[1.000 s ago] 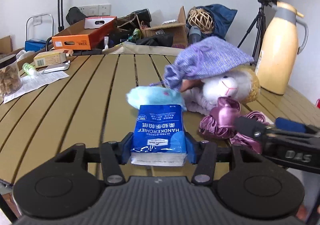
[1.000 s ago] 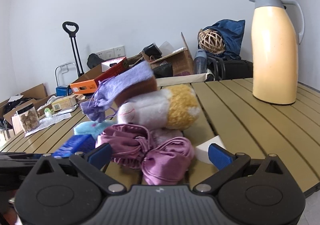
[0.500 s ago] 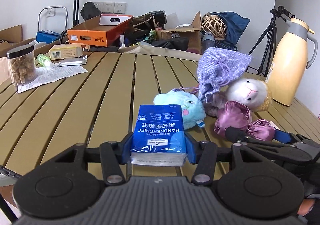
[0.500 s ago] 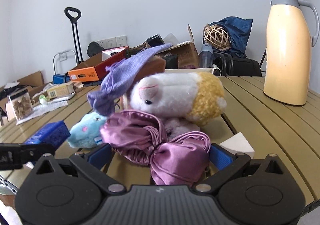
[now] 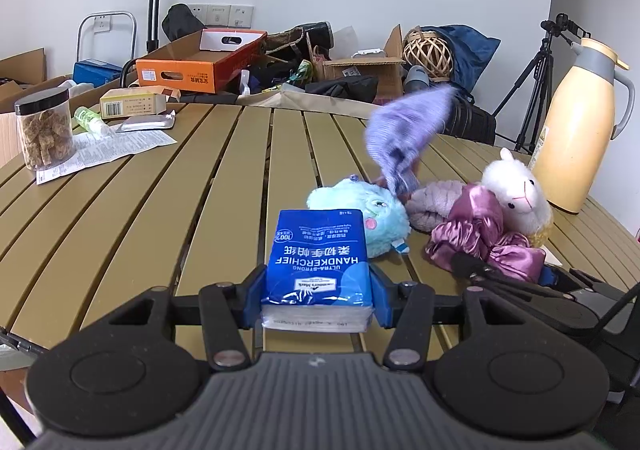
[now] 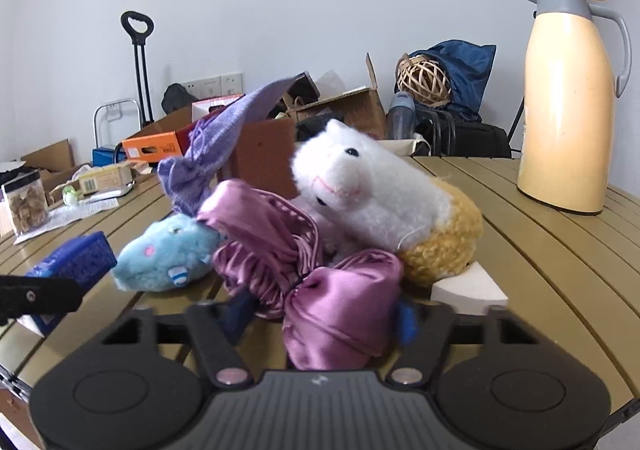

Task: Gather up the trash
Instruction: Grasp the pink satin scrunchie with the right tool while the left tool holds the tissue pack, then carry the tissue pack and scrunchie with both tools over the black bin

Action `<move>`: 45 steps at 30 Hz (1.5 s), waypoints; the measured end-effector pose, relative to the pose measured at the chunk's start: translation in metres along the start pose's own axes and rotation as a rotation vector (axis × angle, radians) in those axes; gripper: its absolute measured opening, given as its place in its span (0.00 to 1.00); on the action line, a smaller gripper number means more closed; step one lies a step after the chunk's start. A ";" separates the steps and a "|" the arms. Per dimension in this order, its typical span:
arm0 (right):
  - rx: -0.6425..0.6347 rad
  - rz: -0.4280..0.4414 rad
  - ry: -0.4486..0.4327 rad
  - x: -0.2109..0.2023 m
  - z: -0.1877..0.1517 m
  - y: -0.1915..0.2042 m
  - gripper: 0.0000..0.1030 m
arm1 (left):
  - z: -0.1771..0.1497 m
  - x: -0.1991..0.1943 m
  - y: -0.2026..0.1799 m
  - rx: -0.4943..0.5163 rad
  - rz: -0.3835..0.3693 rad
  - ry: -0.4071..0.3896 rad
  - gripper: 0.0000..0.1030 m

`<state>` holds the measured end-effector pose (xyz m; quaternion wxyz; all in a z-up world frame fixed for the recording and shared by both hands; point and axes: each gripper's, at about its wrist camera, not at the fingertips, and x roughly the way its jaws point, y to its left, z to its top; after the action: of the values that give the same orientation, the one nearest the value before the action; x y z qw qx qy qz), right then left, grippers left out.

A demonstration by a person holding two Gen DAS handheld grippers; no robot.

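Between the left gripper's [image 5: 317,292] pads a tissue pack [image 5: 318,264] is clamped; the right gripper [image 6: 320,314], just closing on the satin scrunchie [image 6: 340,314], has pads largely hidden.

The right tool [image 6: 320,314] has just been closing its jaws, and the purple satin scrunchie [image 6: 340,314] now sits between its blue pads. Behind it a white and yellow plush alpaca [image 6: 372,190] lies on the slatted surface [image 6: 560,250], beside a light blue plush toy [image 6: 168,254]. A cream thermos jug [image 6: 568,98] stands far right.
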<state>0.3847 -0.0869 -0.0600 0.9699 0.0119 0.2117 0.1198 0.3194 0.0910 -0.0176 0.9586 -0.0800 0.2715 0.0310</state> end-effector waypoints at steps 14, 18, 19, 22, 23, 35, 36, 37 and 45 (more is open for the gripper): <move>-0.015 0.062 -0.044 -0.029 0.003 -0.002 0.34 | 0.001 -0.005 -0.002 0.007 -0.007 -0.021 0.51; -0.015 0.097 -0.060 -0.043 0.006 -0.003 0.34 | 0.000 -0.008 -0.004 0.010 -0.015 -0.029 0.51; -0.015 0.104 -0.061 -0.046 0.007 -0.002 0.34 | 0.000 -0.009 -0.005 0.012 -0.017 -0.032 0.51; -0.024 0.120 -0.072 -0.057 0.009 -0.002 0.34 | -0.001 -0.013 -0.008 0.015 -0.024 -0.038 0.51; -0.028 0.124 -0.074 -0.061 0.010 -0.002 0.34 | -0.001 -0.015 -0.009 0.017 -0.028 -0.041 0.51; -0.063 0.134 -0.088 -0.117 0.012 -0.010 0.34 | -0.011 -0.055 -0.031 0.045 -0.049 -0.076 0.51; -0.058 0.136 -0.086 -0.121 0.011 -0.011 0.34 | -0.013 -0.059 -0.032 0.043 -0.056 -0.071 0.51; -0.052 0.135 -0.083 -0.126 0.010 -0.013 0.34 | -0.016 -0.063 -0.033 0.043 -0.061 -0.065 0.51; -0.045 0.130 -0.035 -0.167 -0.004 -0.020 0.34 | -0.042 -0.097 -0.045 0.079 -0.073 -0.022 0.51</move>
<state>0.2406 -0.1456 0.0027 0.9636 0.0059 0.1908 0.1870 0.2201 0.0380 0.0045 0.9645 -0.0514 0.2587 -0.0137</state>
